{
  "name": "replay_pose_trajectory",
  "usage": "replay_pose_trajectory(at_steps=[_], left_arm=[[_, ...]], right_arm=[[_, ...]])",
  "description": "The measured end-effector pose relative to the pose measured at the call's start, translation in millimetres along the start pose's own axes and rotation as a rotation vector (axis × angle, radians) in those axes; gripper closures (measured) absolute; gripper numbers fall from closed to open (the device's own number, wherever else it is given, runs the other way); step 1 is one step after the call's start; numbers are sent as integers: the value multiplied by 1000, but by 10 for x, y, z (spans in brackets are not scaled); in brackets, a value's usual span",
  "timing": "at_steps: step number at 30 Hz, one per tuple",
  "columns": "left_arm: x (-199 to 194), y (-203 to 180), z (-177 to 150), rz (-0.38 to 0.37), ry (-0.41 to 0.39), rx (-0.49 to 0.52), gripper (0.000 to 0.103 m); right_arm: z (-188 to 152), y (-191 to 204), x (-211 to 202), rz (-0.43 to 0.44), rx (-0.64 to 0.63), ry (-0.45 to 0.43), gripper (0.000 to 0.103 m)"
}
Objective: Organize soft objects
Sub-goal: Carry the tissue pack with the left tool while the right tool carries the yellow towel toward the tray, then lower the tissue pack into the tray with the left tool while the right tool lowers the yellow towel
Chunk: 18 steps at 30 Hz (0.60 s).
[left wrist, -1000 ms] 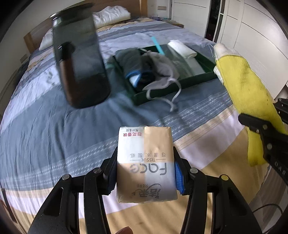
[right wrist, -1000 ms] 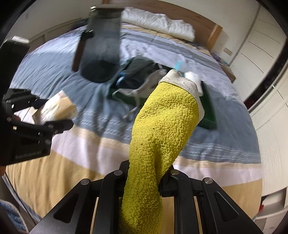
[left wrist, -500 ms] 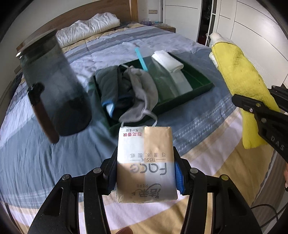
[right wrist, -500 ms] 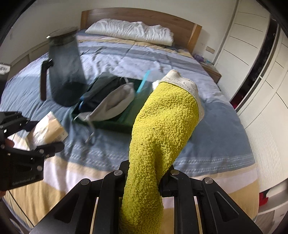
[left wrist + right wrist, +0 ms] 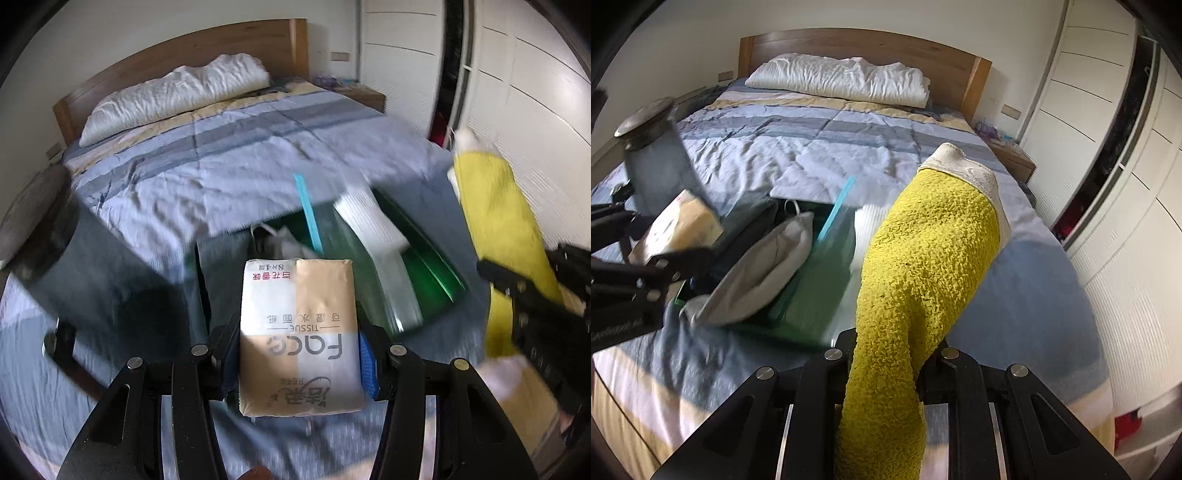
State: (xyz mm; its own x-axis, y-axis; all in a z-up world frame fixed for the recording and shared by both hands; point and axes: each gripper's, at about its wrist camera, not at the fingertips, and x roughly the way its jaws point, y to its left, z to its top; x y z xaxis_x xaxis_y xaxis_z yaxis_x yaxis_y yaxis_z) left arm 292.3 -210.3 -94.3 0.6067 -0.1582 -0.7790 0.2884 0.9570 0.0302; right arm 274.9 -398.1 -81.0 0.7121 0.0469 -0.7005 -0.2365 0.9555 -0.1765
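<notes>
My left gripper (image 5: pixel 297 354) is shut on a beige and white tissue pack (image 5: pixel 299 317), held above the near end of a green tray (image 5: pixel 436 273) on the bed. The tray holds a white rolled cloth (image 5: pixel 373 221), a clear bag with a blue strip (image 5: pixel 306 210) and a grey cloth pouch (image 5: pixel 764 266). My right gripper (image 5: pixel 890 354) is shut on a fluffy yellow cloth (image 5: pixel 923 251) with a white edge, which stands upright over the tray's right side. In the left wrist view the yellow cloth (image 5: pixel 495 214) and right gripper (image 5: pixel 535 306) show at right.
A dark smoky jug (image 5: pixel 653 162) with a lid stands on the bed left of the tray. White pillows (image 5: pixel 838 79) lie against the wooden headboard (image 5: pixel 871 46). White wardrobe doors (image 5: pixel 1108 122) run along the right, with a nightstand (image 5: pixel 1012 158) in the corner.
Both grippers have moved forward over the bed with their loads. The tray now lies just below and ahead of them. The jug has slid to the left edge of both views.
</notes>
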Motion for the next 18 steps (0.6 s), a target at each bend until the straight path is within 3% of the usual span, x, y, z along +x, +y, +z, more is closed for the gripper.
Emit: replay_pose_trajectory(at_steps=[6, 11, 18], left_arm=[[382, 113, 214, 52, 4, -51, 57], [715, 219, 186, 105, 31, -64, 57], [930, 335, 91, 124, 55, -99, 57]], right_arm=[[272, -38, 540, 48, -22, -4, 85], [353, 0, 955, 81, -49, 18, 85], [378, 274, 1248, 150, -177, 24, 85]])
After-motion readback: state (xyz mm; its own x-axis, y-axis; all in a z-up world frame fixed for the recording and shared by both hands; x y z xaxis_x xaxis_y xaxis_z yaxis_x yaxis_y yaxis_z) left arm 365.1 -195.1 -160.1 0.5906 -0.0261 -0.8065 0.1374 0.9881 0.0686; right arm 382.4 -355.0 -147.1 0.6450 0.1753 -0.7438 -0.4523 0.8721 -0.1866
